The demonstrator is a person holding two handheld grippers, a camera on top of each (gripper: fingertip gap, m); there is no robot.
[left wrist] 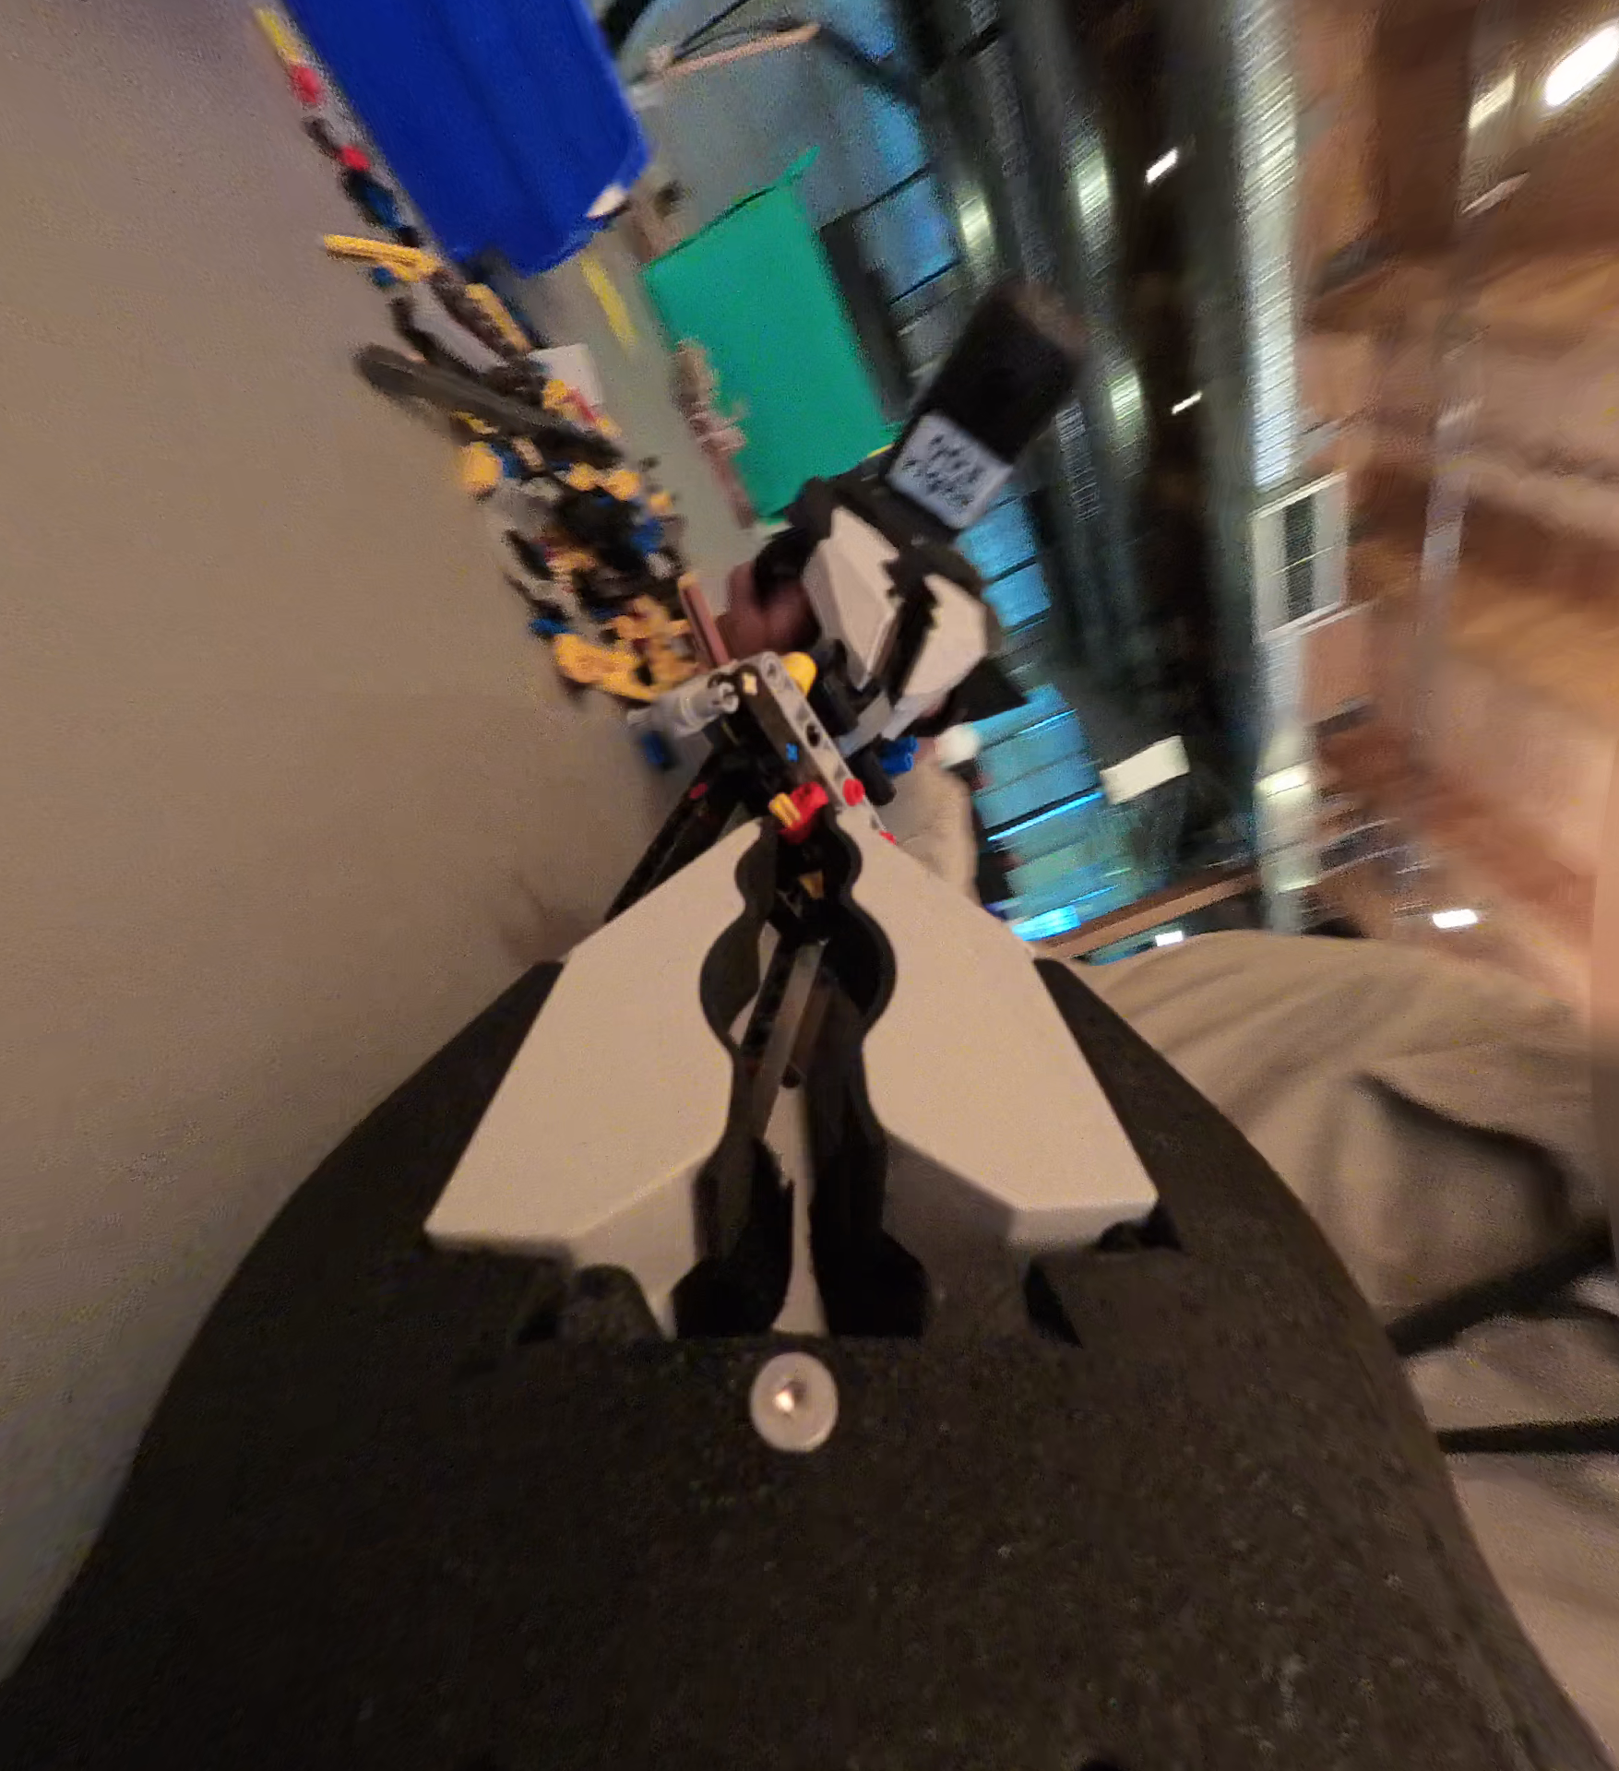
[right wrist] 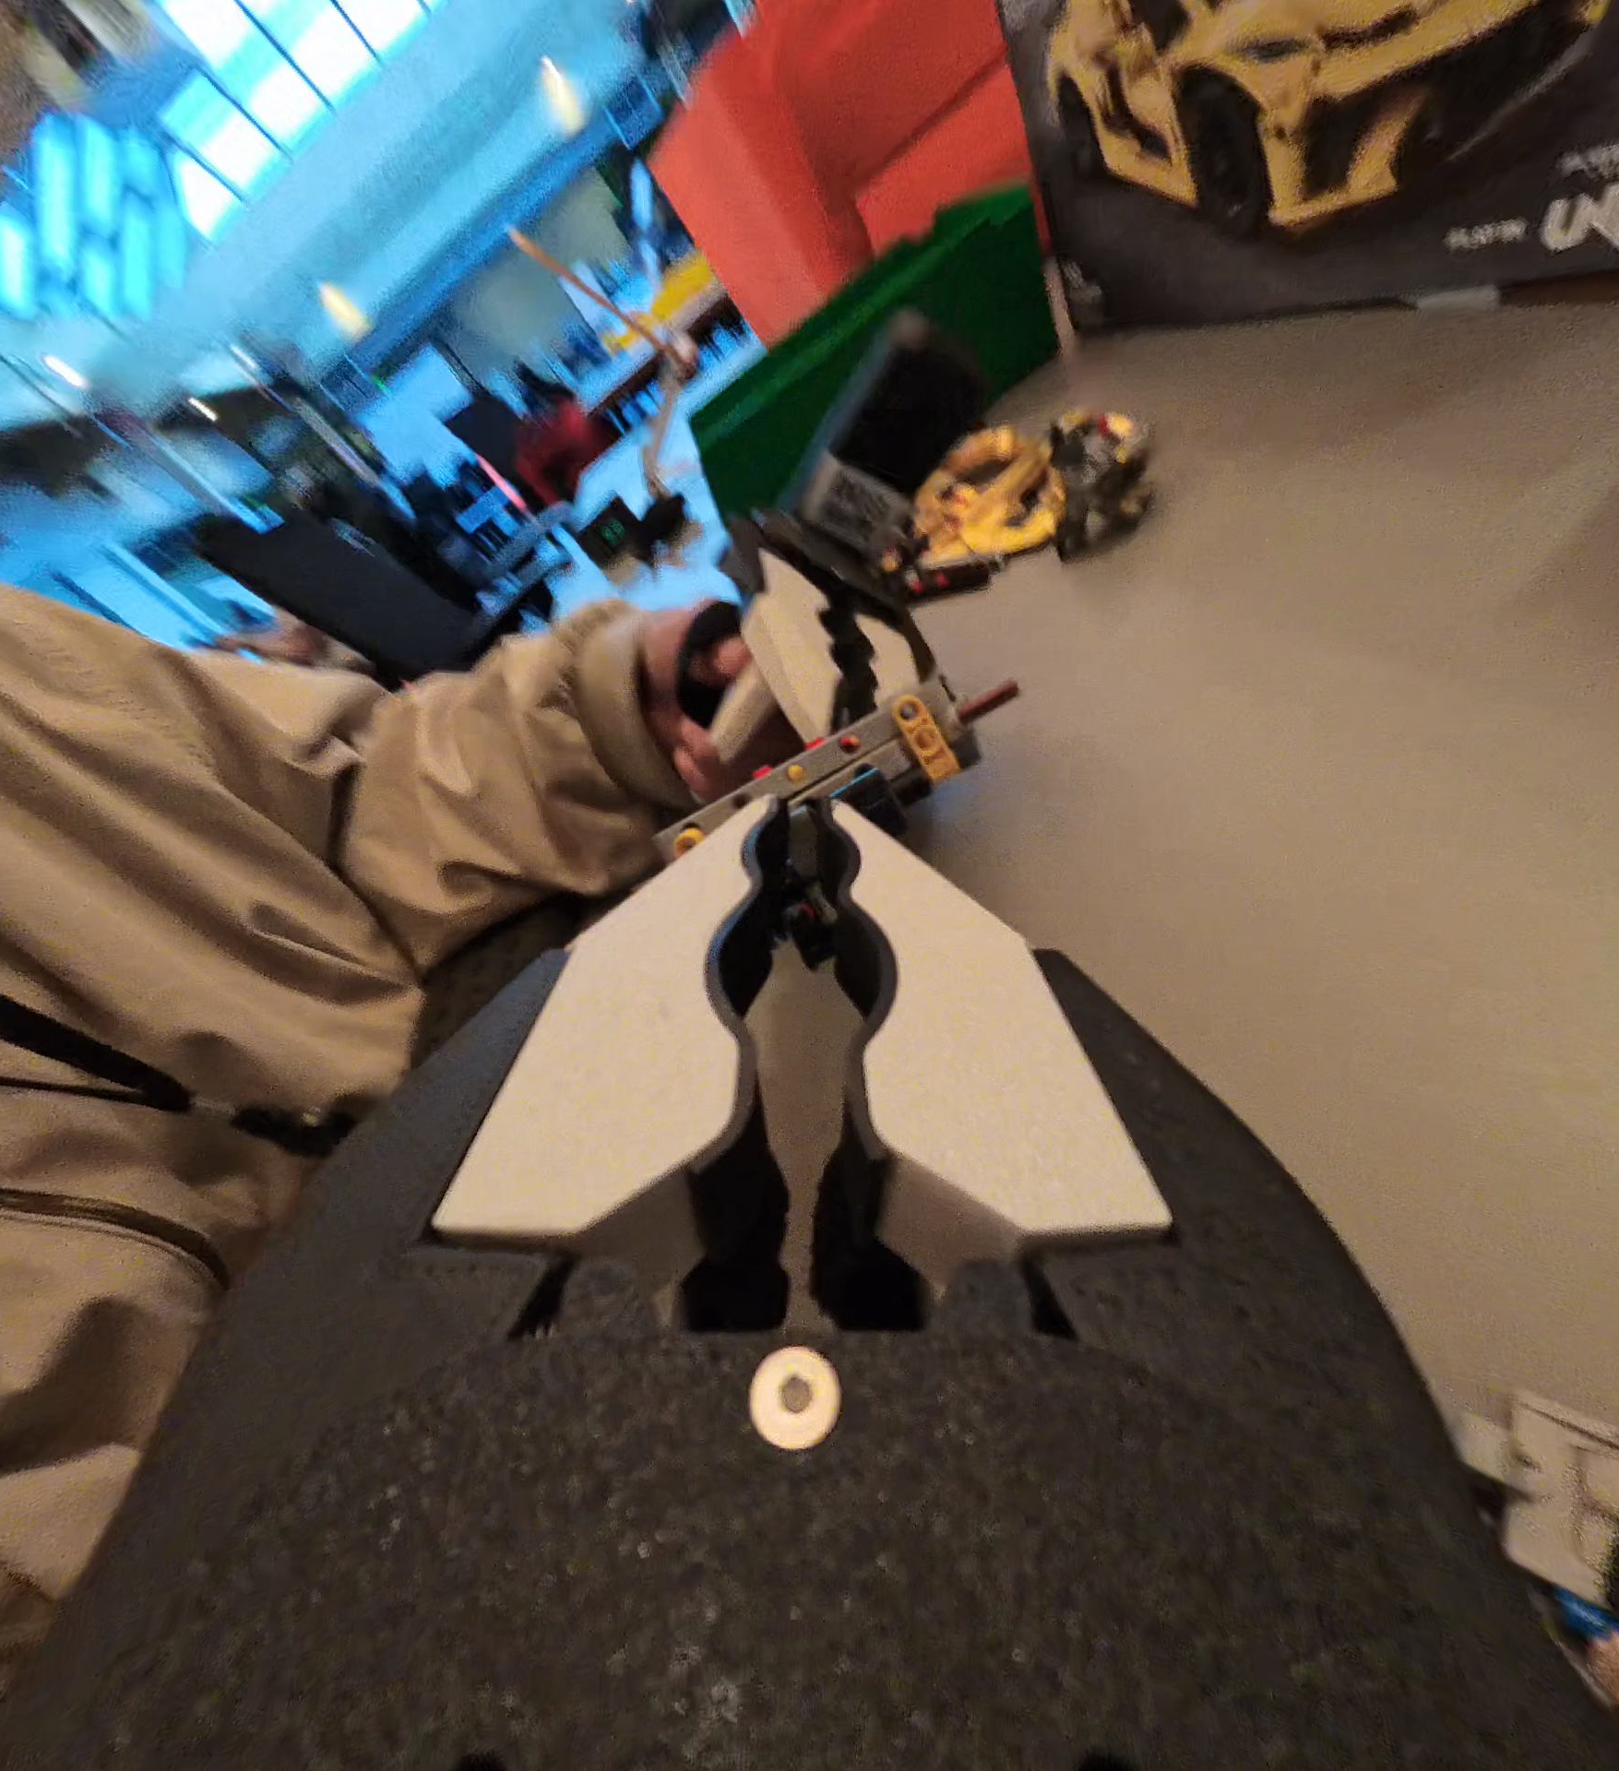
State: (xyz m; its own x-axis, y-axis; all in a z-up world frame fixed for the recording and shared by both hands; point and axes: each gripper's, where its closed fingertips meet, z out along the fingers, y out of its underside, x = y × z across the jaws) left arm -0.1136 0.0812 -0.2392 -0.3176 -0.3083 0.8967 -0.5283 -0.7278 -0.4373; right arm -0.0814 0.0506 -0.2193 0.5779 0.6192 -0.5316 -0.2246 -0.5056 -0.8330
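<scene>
Brick assembly (left wrist: 791,757), clamped by both grippers (left wrist: 800,834) (right wrist: 800,824), hangs above a grey table (right wrist: 1313,767) scattered with loose pieces (left wrist: 585,537).

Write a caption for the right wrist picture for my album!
Right tongs pinching a grey brick beam, left tongs gripping its far end, above a grey table.

Grey table (right wrist: 1361,767), bright, perhaps large windows (right wrist: 240,105) behind.
</scene>
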